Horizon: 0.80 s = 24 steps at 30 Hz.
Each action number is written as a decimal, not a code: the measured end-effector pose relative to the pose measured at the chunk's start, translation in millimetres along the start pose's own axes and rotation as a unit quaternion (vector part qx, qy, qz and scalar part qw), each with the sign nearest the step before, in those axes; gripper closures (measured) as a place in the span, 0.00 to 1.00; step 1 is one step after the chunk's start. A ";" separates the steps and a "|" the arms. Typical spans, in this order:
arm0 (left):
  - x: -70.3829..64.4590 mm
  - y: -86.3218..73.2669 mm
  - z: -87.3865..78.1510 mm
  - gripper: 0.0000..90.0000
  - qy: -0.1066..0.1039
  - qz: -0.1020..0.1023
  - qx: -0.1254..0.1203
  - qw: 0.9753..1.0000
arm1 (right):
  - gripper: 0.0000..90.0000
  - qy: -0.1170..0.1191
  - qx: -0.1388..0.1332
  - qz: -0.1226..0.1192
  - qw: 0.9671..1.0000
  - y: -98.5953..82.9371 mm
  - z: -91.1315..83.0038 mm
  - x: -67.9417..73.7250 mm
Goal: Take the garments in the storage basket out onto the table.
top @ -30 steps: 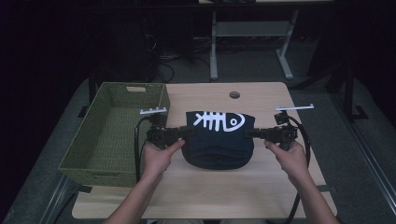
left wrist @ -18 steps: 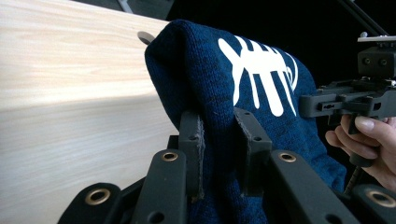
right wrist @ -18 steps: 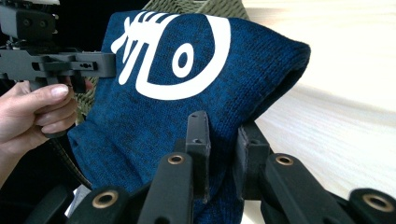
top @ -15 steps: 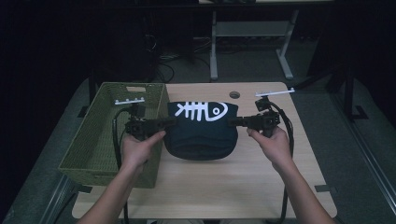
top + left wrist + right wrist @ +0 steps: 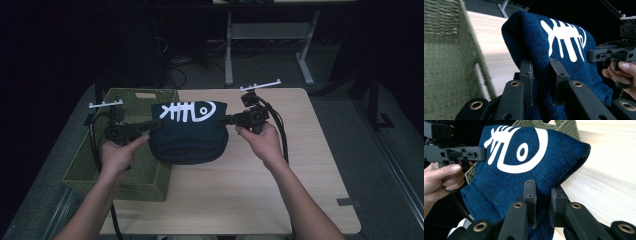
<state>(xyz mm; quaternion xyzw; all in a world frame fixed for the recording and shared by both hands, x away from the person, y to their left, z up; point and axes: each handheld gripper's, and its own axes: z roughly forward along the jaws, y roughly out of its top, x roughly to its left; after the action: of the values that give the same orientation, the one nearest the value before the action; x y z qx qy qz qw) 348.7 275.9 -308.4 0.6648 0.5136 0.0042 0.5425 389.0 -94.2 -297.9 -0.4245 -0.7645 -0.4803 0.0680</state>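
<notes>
A folded dark blue knit garment (image 5: 187,132) with a white fish-skeleton print hangs above the wooden table (image 5: 290,165), held stretched between both grippers. My left gripper (image 5: 152,125) is shut on its left edge, over the right rim of the green woven basket (image 5: 95,170). My right gripper (image 5: 226,120) is shut on its right edge. In the left gripper view the gripper (image 5: 541,75) pinches the blue knit garment (image 5: 564,50) next to the basket (image 5: 444,50). In the right gripper view the gripper (image 5: 543,195) clamps the garment (image 5: 519,165), with the other hand behind it.
The basket takes up the table's left side, its wall rising beside the garment. A white desk frame (image 5: 229,55) and cables lie on the dark floor behind the table. A small grey tab (image 5: 347,202) sits near the front right corner.
Both grippers have carried the garment to the left and a little higher. Its left edge now overlaps the basket's right rim instead of hanging over the table's middle.
</notes>
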 end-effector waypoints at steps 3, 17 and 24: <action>7.4 1.8 -8.8 0.83 0.003 -0.005 -0.002 1.000 | 0.86 0.001 0.004 -0.002 1.000 5.5 9.5 5.6; 37.4 11.2 -52.0 0.83 0.033 -0.014 -0.007 0.999 | 0.86 0.019 0.016 -0.007 1.000 27.2 57.3 31.3; 47.4 14.8 -65.7 0.83 0.044 -0.016 -0.008 0.999 | 0.86 0.024 0.016 -0.009 1.000 35.3 73.1 43.4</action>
<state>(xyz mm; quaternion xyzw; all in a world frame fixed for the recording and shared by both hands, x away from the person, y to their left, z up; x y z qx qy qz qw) 344.2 357.4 -296.7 0.6512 0.5473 0.0286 0.5250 409.0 -4.7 -290.5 -0.4048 -0.7740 -0.4789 0.0884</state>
